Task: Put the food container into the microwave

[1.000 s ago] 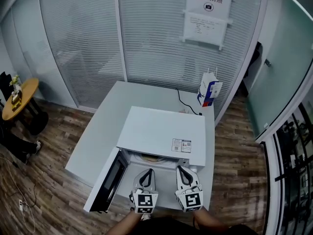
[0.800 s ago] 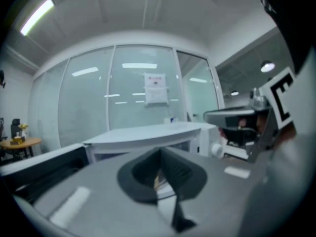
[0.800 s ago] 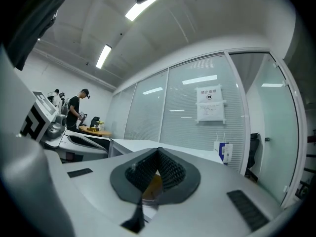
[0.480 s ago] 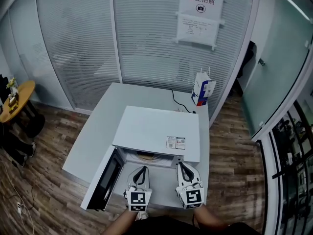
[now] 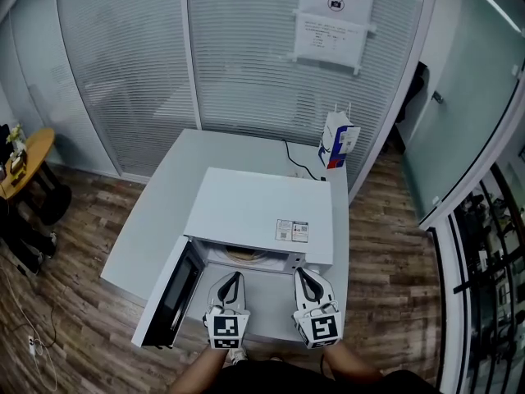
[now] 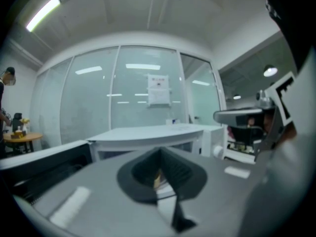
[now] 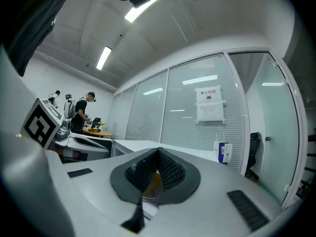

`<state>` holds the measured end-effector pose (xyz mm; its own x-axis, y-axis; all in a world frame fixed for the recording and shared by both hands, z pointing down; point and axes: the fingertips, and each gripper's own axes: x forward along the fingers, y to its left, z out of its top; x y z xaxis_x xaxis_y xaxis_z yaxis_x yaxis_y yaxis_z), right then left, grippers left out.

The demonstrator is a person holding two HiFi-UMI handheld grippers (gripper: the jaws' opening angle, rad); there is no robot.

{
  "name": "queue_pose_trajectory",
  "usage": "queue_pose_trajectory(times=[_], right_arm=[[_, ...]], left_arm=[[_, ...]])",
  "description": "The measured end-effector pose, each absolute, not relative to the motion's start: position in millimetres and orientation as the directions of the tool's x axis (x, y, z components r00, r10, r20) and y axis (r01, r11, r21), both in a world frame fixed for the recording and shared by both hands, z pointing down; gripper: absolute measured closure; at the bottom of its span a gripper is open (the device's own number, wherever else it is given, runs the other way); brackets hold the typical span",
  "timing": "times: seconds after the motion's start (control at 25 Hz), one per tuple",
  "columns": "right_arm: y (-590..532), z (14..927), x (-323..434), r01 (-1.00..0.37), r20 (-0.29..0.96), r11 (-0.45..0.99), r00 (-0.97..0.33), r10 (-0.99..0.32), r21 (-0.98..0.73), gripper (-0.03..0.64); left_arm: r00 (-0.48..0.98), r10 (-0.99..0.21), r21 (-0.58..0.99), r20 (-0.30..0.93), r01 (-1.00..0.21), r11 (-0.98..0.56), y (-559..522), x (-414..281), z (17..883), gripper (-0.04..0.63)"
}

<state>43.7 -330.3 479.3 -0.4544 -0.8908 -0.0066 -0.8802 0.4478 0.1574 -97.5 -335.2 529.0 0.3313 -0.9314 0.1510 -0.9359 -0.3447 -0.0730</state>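
A white microwave [image 5: 262, 212] stands on a white table [image 5: 156, 212] with its door [image 5: 168, 295] swung open to the left. Inside its cavity lies a tan food container [image 5: 244, 255], mostly hidden by the microwave's top. Just in front of the opening, my left gripper [image 5: 235, 276] and right gripper [image 5: 301, 273] sit side by side, pointing at the cavity. Both are shut with nothing held. The left gripper [image 6: 160, 151] faces the microwave [image 6: 148, 135] in its own view. The right gripper [image 7: 158, 152] shows its dark ribbed pads closed together.
A blue, white and red paper bag [image 5: 337, 139] stands at the table's far right corner, with a black cable [image 5: 297, 164] beside it. A glass partition with a notice [image 5: 335, 19] is behind. A round wooden table [image 5: 23, 161] stands far left. People [image 7: 79, 115] stand in the background.
The head view has shifted, so the microwave sits a little higher and further left in the picture. Both grippers stay shut in front of the open microwave.
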Motion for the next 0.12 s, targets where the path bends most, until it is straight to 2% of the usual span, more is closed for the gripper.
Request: queue_pose_trajectory(times=[0.12], right_arm=[[-332.3, 478.0, 42.4, -0.88, -0.015, 0.447, -0.455, -0.89, 0.157, 0.618]], left_arm=[[0.337, -0.93, -0.083, 0.148, -0.932, -0.352, -339.6, -96.4, 529.4, 0.588]])
